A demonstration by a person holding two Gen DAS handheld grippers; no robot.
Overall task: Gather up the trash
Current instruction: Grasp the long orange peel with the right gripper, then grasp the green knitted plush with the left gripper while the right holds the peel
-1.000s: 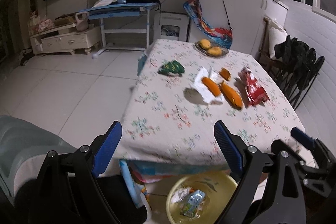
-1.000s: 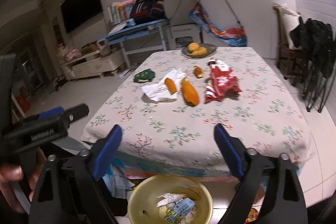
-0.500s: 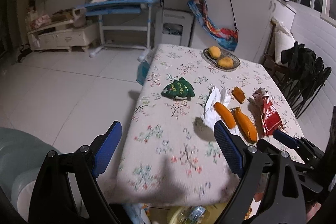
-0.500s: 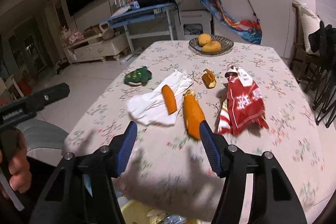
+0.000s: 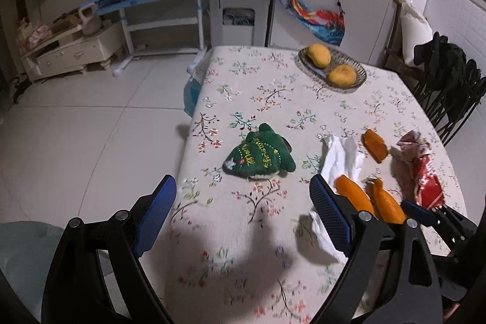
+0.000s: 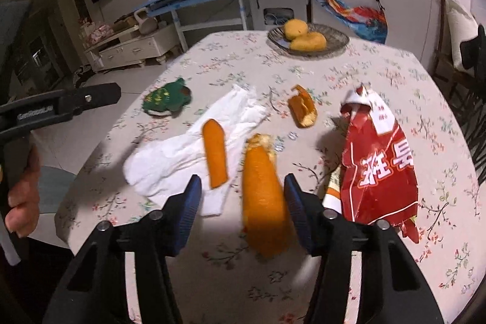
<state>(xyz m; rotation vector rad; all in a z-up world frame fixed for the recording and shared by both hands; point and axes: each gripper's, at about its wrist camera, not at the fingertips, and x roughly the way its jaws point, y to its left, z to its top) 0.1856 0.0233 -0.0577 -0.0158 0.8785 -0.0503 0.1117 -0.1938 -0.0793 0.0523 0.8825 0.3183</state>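
On the flowered tablecloth (image 6: 364, 72) lie a crumpled white tissue (image 6: 179, 157), a narrow orange peel strip (image 6: 214, 154) on it, a big orange peel (image 6: 261, 187), a small peel piece (image 6: 302, 110) and a red snack wrapper (image 6: 376, 166). My right gripper (image 6: 243, 199) hangs low over the big peel, which sits between its closing jaws; the left pad is still apart from it. My left gripper (image 5: 243, 202) stands wide open over bare cloth, just short of a green plush toy (image 5: 258, 157). From that side the tissue (image 5: 340, 154), peels (image 5: 352, 193) and wrapper (image 5: 425, 175) lie to its right.
A wire dish (image 6: 337, 43) with two yellow fruits stands at the table's far end. The green plush (image 6: 167, 97) lies near the left edge, beyond which is tiled floor (image 5: 76, 141). Dark folding chairs (image 5: 449, 81) crowd the right side. A hand (image 6: 24, 190) grips the left tool.
Both grippers came forward from beyond the table's near edge to low over it. The yellow bin of trash below dropped out of view. The right jaws narrowed around the big peel.
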